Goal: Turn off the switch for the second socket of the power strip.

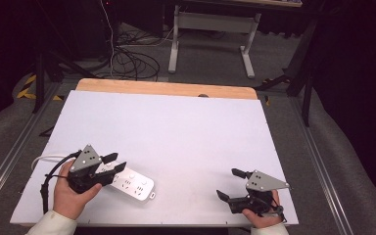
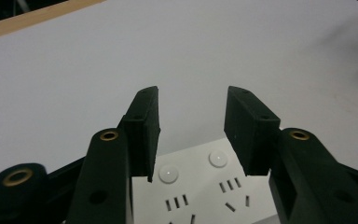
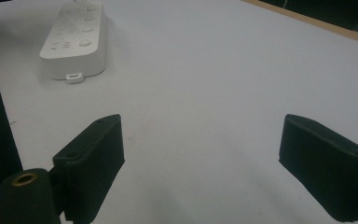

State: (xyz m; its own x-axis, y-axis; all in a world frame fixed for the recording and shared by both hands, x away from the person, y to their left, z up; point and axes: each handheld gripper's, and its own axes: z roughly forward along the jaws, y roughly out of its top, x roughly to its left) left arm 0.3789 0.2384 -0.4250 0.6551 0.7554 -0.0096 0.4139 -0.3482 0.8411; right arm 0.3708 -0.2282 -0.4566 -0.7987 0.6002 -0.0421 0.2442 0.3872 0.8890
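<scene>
Power strip [image 1: 129, 183] lies flat on surface [image 1: 176, 132]. Left tool [image 1: 111, 163] straddles its near end, jaws apart, not yet gripping. Right tool [image 1: 230, 183] well right of strip, wide, empty. Nothing lifted yet.

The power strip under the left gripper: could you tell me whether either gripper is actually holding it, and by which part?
Nothing is held. The left gripper is open above the power strip, jaws not closed on it; the right gripper is open over bare table.
</scene>
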